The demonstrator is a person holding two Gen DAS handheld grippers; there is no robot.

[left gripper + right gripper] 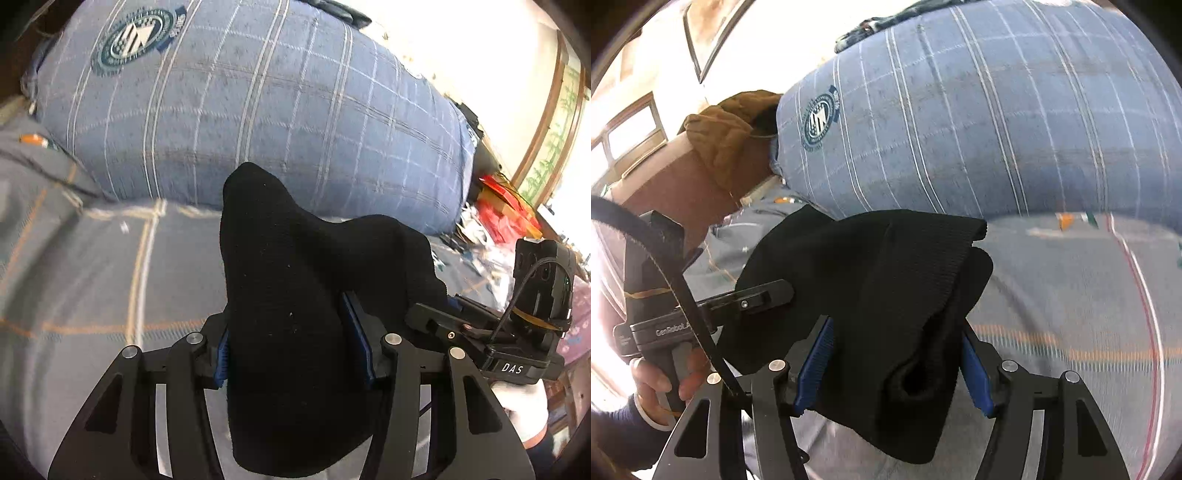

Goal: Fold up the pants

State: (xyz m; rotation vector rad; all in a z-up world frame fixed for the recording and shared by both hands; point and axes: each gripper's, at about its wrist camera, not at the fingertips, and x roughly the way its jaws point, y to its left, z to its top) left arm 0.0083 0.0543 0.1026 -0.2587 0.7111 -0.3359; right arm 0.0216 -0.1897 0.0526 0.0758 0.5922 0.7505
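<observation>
We see the black pants (295,295) bunched between the blue-padded fingers (355,325) of the left gripper (291,343), which have closed onto the cloth; the fabric rises past the tips and hangs down below them. The right gripper (897,365) likewise pinches a thick fold of the pants (879,295) between its fingers (816,365). Both hold the garment lifted above the checked bed sheet (92,277), in front of a large blue plaid pillow (258,110). Most of the garment is hidden; we cannot make out waistband or legs. The knit is dark, ribbed and flecked with lint.
</observation>
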